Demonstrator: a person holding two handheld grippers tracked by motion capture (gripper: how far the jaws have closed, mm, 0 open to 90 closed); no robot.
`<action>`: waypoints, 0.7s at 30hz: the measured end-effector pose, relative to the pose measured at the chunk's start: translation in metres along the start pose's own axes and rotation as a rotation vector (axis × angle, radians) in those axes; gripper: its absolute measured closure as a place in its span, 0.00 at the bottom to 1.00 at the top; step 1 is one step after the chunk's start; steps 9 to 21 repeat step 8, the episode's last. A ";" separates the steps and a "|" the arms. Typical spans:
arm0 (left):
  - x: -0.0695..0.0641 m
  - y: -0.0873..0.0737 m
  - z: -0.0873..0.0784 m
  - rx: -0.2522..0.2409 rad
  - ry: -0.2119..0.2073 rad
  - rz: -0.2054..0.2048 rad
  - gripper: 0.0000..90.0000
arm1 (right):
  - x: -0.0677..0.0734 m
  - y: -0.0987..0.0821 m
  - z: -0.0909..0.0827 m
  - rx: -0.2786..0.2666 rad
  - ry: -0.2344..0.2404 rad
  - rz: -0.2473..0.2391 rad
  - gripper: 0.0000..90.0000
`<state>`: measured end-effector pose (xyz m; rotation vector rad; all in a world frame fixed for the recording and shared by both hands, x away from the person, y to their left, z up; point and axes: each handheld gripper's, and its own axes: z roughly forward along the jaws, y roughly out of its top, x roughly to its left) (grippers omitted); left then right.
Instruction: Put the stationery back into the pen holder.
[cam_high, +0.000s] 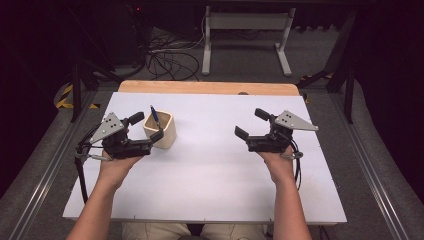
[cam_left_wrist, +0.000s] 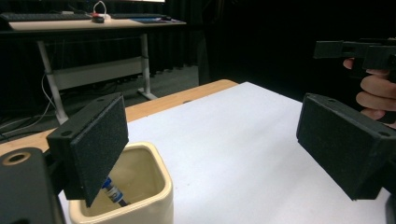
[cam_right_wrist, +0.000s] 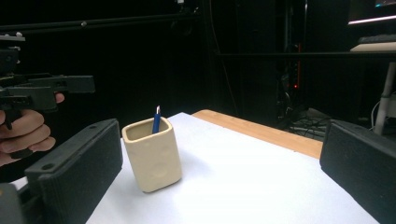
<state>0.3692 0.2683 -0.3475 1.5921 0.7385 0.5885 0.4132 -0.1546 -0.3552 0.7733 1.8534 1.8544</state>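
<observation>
The pen (cam_left_wrist: 113, 193) is mostly hidden inside the cup (cam_left_wrist: 154, 205), whose base the frame's edge cuts off.

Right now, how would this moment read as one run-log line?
left gripper: open, beside cup | right gripper: open, holding nothing, apart from cup | blue pen: standing in cup | cup: upright on white table
</observation>
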 end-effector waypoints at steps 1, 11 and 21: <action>0.001 0.001 -0.001 0.002 0.000 0.006 0.11 | -0.001 0.001 -0.003 -0.002 -0.003 0.001 0.00; 0.003 0.002 -0.004 -0.005 0.004 0.002 0.11 | -0.008 0.003 -0.016 -0.025 -0.029 0.008 0.00; 0.003 0.002 -0.004 -0.005 0.004 0.002 0.11 | -0.008 0.003 -0.016 -0.025 -0.029 0.008 0.00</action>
